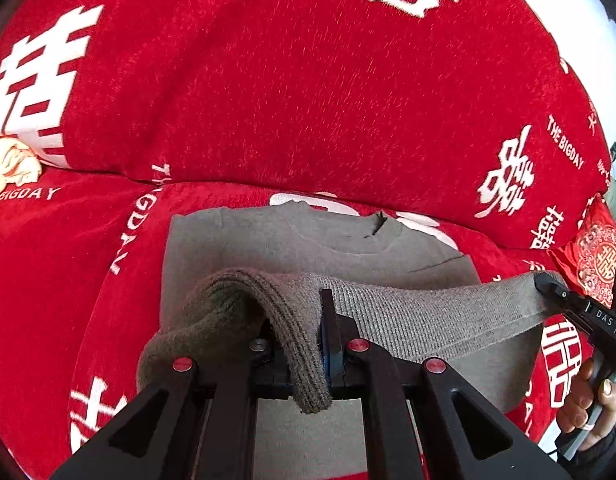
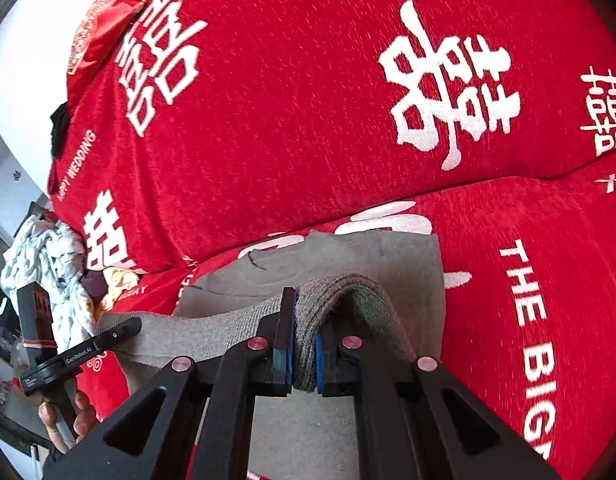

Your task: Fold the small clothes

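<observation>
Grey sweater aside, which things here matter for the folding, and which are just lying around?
Part of the job:
grey sweater
left gripper, pinching its ribbed hem
right gripper, pinching the hem too

Just lying about:
red blanket
white crumpled cloth
red embroidered pouch

Both wrist views look forward along their own fingers, close over the grey sweater (image 1: 320, 252) toward the red cushion (image 1: 308, 92). Each catches the opposite gripper at its edge.

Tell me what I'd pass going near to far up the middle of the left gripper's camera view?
left gripper clamped on the ribbed hem → grey sweater lying flat → its neckline → red sofa seat cover → red back cushion.
</observation>
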